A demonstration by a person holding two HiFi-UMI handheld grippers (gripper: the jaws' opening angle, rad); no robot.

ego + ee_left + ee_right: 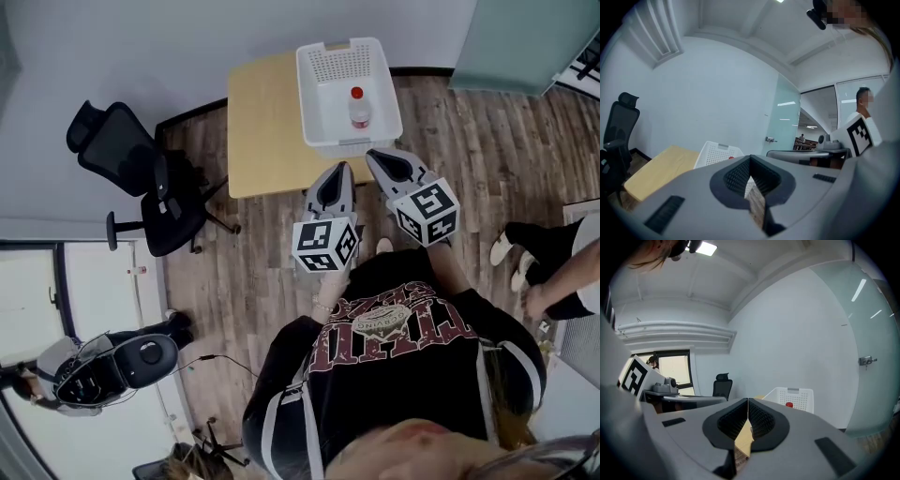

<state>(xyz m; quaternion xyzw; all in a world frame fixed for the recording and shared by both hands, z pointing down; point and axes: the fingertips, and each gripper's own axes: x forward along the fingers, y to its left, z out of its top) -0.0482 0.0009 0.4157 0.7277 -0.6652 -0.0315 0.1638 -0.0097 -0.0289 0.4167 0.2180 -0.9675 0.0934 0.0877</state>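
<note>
The left gripper is pointing ahead at the table with its jaws pressed together at the tips. The left gripper view is showing the two ribbed pads meeting in a line, and nothing is sitting between them. Only a sliver of wood floor is showing through the gap behind the tips.

The right gripper is hanging just beside it, to its right, and is aimed the same way. Its jaws are likewise closed tip to tip and are gripping nothing. Tabletop and floor are showing through the slot behind the pads.

The basket is standing on the table ahead of both pairs of jaws, apart from them. It is lying slightly left of the left jaws' line and right of the right jaws' line.

The bottle is sitting inside the basket, toward the side ahead of the right jaws. From the right gripper view only its red cap is peeking over the near wall, so whether it is standing upright is hard to tell. The left gripper view is catching just a speck of that cap at the jaw's upper edge.

A chair is standing well off to the left of the left jaws, beyond the table's far side. Another person's legs are showing to the right of the right gripper.
</note>
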